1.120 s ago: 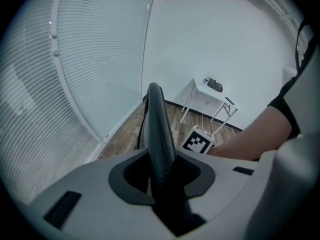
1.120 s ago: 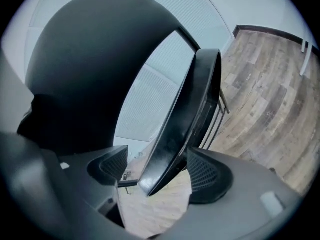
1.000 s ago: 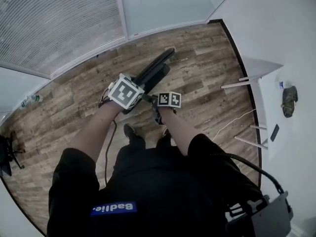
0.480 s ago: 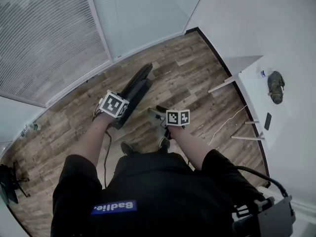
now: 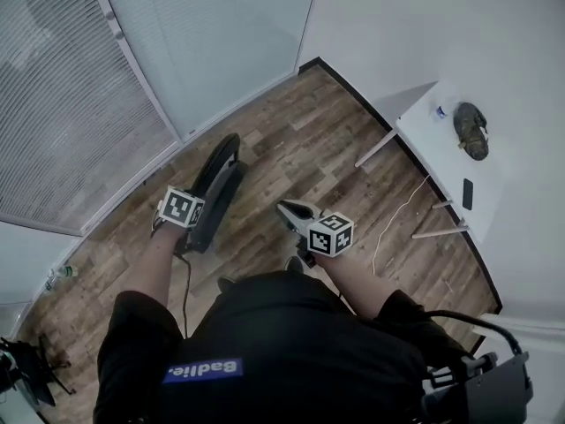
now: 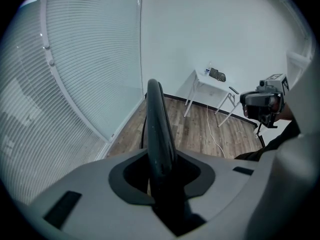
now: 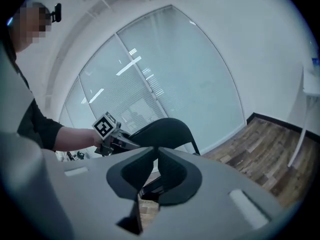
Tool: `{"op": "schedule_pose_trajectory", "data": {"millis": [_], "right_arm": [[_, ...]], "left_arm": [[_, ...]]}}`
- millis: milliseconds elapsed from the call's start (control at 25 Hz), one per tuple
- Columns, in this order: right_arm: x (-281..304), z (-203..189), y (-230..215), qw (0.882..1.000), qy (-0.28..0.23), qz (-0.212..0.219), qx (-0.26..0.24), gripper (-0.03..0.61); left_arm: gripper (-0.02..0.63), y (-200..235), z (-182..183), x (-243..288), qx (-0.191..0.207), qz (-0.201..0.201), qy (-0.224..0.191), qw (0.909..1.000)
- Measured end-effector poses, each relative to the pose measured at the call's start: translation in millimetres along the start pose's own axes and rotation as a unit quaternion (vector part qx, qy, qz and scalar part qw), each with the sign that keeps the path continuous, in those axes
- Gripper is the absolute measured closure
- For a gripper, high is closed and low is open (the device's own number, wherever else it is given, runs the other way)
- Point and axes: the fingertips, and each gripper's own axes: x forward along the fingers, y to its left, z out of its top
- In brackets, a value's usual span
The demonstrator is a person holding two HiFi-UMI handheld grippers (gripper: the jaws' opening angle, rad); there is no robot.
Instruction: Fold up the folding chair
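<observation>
Folding chair (image 6: 156, 119) clamped at left
Its edge is gripped by the left tool (image 6: 162, 176); the right tool (image 7: 154, 171), jaws just closing, is shut empty.

This looks like a sparsely fitted office room. It has tall frosted-glass partition walls with horizontal slatted blinds (image 5: 79, 104), a brown wood-plank floor (image 5: 291, 140) edged by black skirting (image 5: 353, 91), a plain white wall (image 5: 424, 25) and a thin-legged white rectangular table (image 5: 441, 162).

white table (image 5: 437, 148) | dark bundle (image 5: 470, 131) on it | white cable (image 5: 383, 230) on floor
</observation>
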Motion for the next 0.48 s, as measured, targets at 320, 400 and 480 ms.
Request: {"op": "schedule_pose_trajectory", "data": {"millis": [320,400,480], "right_arm": [[-50,37,28,0.991,-0.051,-0.015,-0.123,0.575],[-57,42,32,0.987,-0.064,-0.024,-0.144,0.575],[-61,45,36,0.985,-0.073,-0.029,-0.156,0.575]], "left_arm": [[0.515,-4,7,-1,0.000,0.018,-0.002,0.9998],[0.515,-1,7,-1,-0.001,0.025,-0.003,0.9997],[0.515,1,7,-1,-0.004,0.027,-0.001,0.9996]]}}
